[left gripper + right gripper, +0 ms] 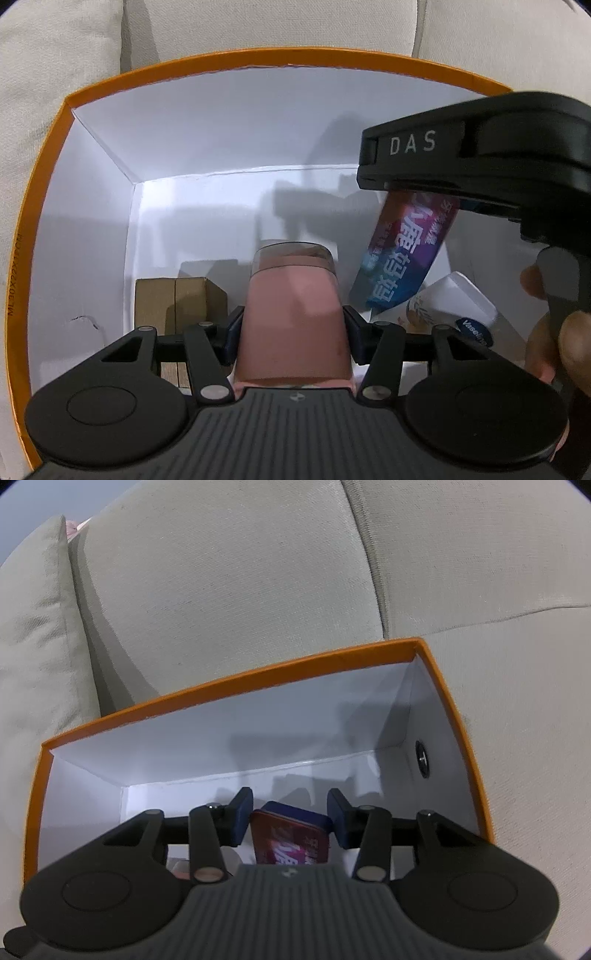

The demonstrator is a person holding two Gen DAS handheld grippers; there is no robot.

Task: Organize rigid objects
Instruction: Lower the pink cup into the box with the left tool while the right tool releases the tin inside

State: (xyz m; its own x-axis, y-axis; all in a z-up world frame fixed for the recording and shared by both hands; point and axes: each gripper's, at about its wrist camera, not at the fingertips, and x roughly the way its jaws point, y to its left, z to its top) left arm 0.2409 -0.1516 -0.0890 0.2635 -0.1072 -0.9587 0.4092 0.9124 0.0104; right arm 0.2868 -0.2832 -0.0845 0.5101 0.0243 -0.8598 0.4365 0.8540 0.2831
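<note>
Left fingers (pixel 293 325) clamping pink bottle (pixel 293 317), right fingers (pixel 290 821) spread around colourful tin (pixel 291 836), Vaseline jar (pixel 452 314) beside.

"das" stands in pale letters on the black gripper body (pixel 476 147). "vaseline", cut off at the end, shows on a blue oval on the white container (pixel 456 306). "ml30x22x1", its remainder blurred, runs along the orange box rim (pixel 14 273). large chinese characters cover the colourful tin (pixel 400 254).
</note>
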